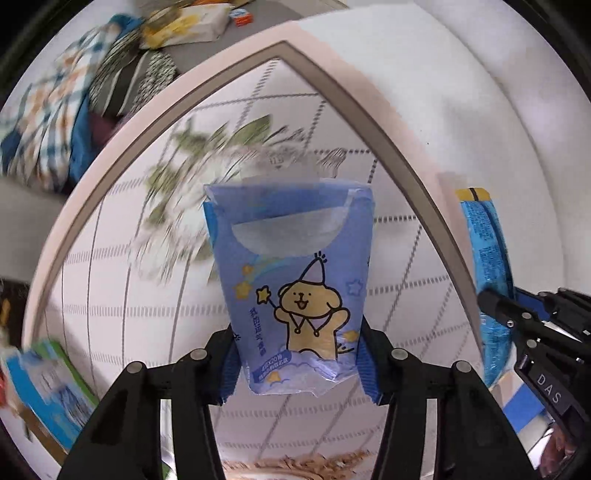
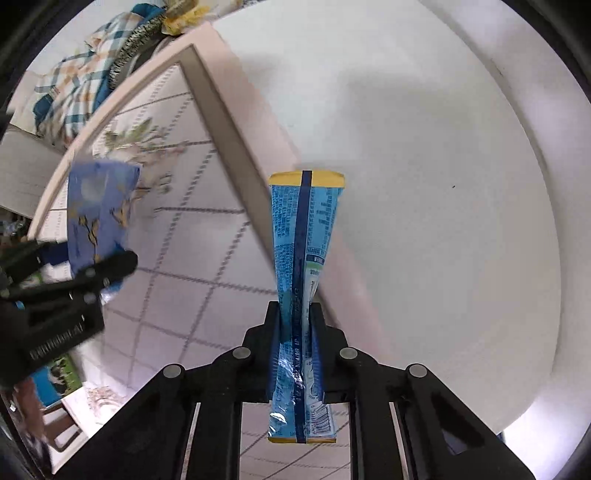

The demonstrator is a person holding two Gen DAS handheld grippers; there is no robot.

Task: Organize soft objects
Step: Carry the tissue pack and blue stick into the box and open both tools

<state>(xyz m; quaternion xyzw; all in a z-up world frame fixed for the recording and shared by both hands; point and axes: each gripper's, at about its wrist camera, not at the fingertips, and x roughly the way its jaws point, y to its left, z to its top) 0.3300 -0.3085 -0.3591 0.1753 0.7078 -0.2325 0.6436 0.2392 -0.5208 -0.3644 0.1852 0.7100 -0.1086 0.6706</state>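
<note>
My left gripper (image 1: 297,354) is shut on a blue tissue pack with a cartoon bear (image 1: 291,288) and holds it above a pink-rimmed box (image 1: 110,155) lined with quilted fabric. The pack also shows at the left of the right wrist view (image 2: 99,218). My right gripper (image 2: 299,332) is shut on a light blue packet with yellow ends (image 2: 304,236), held edge-on above the box's right rim (image 2: 221,122). That packet shows at the right of the left wrist view (image 1: 487,266).
A white round table (image 2: 424,166) lies under the box. Plaid and patterned cloths (image 1: 55,103) are piled at the back left, with a white pack (image 1: 192,26) behind. A blue-green box (image 1: 51,387) lies at the lower left.
</note>
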